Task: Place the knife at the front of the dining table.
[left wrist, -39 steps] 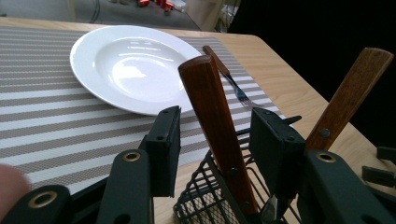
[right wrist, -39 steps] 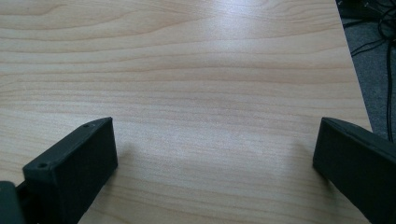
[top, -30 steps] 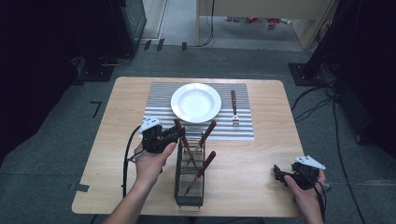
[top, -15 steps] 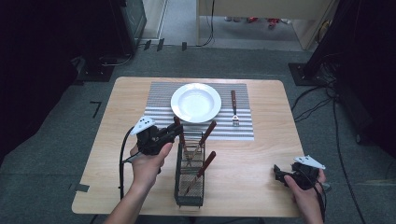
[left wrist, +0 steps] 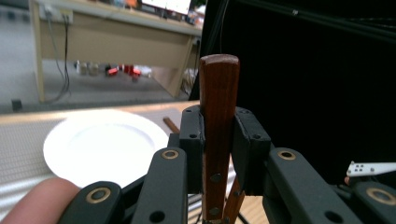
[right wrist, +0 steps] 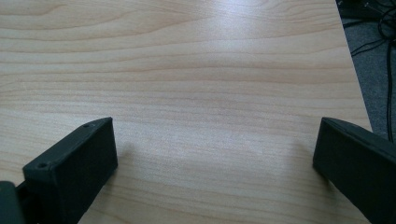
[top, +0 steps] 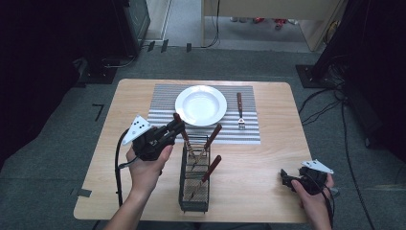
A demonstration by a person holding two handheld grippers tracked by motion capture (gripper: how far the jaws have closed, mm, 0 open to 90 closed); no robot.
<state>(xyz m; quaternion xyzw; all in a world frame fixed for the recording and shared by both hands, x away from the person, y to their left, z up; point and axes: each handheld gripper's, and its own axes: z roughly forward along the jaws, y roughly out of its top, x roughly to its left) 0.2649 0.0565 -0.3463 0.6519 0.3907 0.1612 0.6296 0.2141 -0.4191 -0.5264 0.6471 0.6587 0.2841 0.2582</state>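
Left gripper [top: 168, 132] is clamping its jaws on a wooden-handled utensil [left wrist: 218, 116] and has been drawing it up out of the wire caddy [top: 195, 184] over the last second; likely bound for the placemat [top: 163, 103] beside the white plate [top: 201, 105]

Left hand [top: 146, 165] is hovering left of the caddy

Right gripper [top: 292, 179] is resting near right on the bench [top: 268, 167], jaws open, empty

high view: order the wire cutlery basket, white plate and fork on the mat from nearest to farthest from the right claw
From the right claw, at the table's near right corner:
1. Wire cutlery basket, to its left on the near side of the table.
2. Fork, ahead on the striped mat's right part.
3. White plate, farther left on the mat, beyond the fork.
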